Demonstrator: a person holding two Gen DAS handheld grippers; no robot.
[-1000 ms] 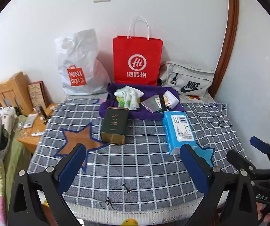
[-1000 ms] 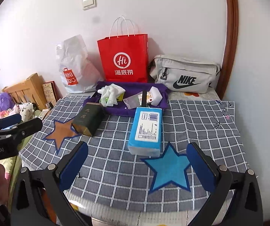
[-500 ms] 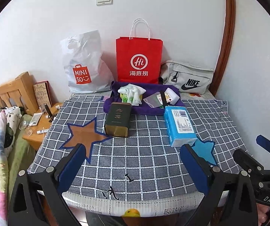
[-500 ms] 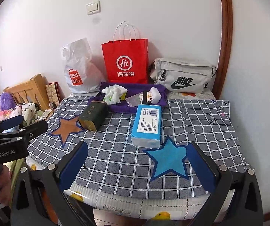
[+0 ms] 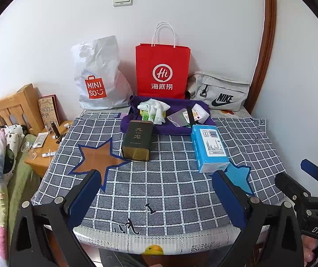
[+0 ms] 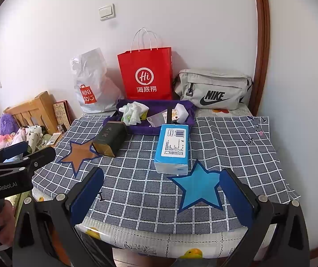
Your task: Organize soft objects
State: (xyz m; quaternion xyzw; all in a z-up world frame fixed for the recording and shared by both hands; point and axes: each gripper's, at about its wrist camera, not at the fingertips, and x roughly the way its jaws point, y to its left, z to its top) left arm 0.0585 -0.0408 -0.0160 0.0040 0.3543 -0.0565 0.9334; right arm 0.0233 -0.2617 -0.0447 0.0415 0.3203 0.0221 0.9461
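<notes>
- Left gripper (image 5: 156, 197): jaws spread wide, nothing between them, held over the near edge of the table (image 5: 159, 235).
- Right gripper (image 6: 162, 197): jaws likewise spread and empty, at the same near edge.
- Tissue pack (image 6: 172, 148): lies flat on the checked cloth (image 6: 236, 146), its near end touching the blue star (image 6: 200, 188).
- Tin (image 5: 137, 140): lies beside the brown star (image 5: 96, 159), its near corner over one star tip.
- Purple tray (image 5: 170, 129): behind both, against the bags; holds a white crumpled cloth (image 5: 155, 109) and small packets.
- Status, as judged: no item is gripped; tissue pack and tin both lie outside the tray. Sorting appears barely begun or between steps.
</notes>
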